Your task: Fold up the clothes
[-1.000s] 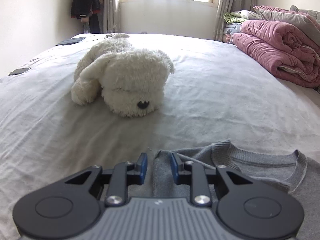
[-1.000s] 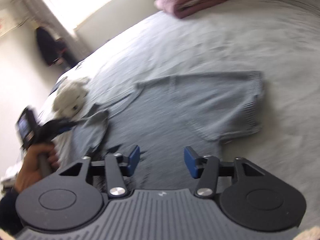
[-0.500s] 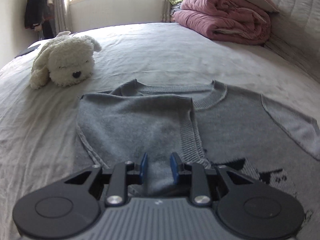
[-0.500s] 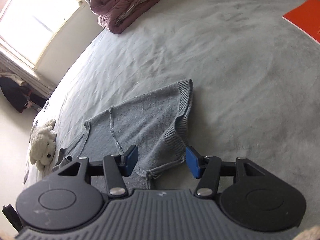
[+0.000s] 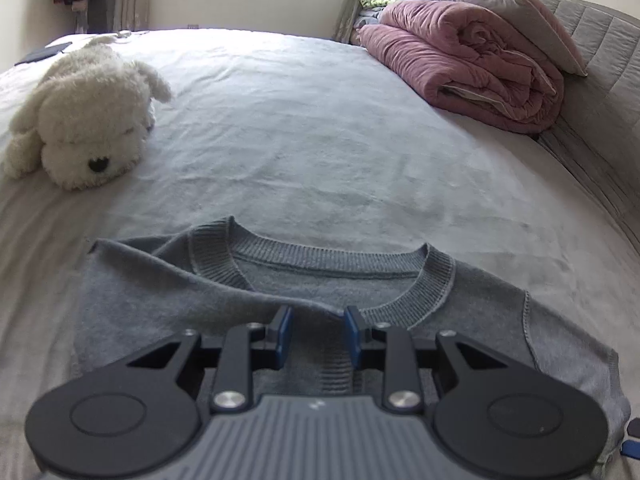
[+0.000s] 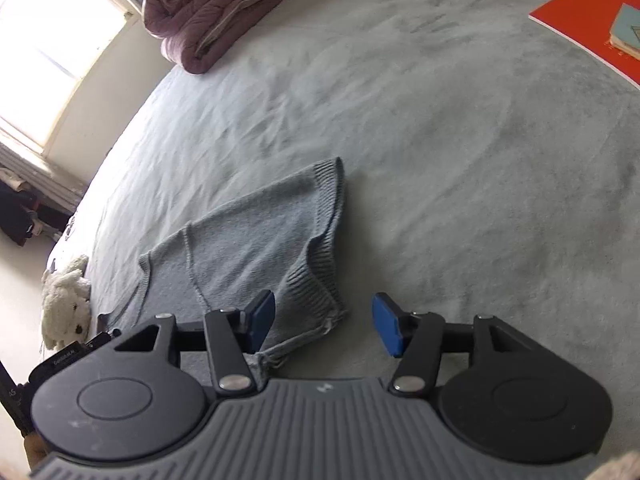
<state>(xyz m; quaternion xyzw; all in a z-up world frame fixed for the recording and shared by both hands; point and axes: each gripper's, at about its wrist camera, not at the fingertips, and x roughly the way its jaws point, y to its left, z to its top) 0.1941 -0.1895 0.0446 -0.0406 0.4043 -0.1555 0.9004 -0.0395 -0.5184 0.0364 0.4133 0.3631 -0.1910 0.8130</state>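
A grey sweater [image 5: 160,292] lies flat on the bed with its ribbed collar [image 5: 320,252] facing away. Its left sleeve is folded over the chest. In the left wrist view, my left gripper [image 5: 318,336] sits low over that folded sleeve. Its jaws are opening, the ribbed cuff [image 5: 332,364] lies between them, and the pads do not visibly press on it. In the right wrist view, the other sleeve [image 6: 256,240] stretches out on the sheet. My right gripper [image 6: 324,326] stands open over its ribbed cuff [image 6: 316,280], and the cuff's corner lies between the fingers, untouched.
A white plush dog [image 5: 88,120] lies to the sweater's far left. A rolled pink quilt [image 5: 460,56] and pillows rest against the padded headboard [image 5: 600,60] on the right. An orange book [image 6: 588,20] lies on the sheet, far right.
The left gripper carried the sleeve from beside the plush dog across onto the sweater's chest, then moved up toward the collar. The right gripper swung from the sweater's body over to the right sleeve cuff.
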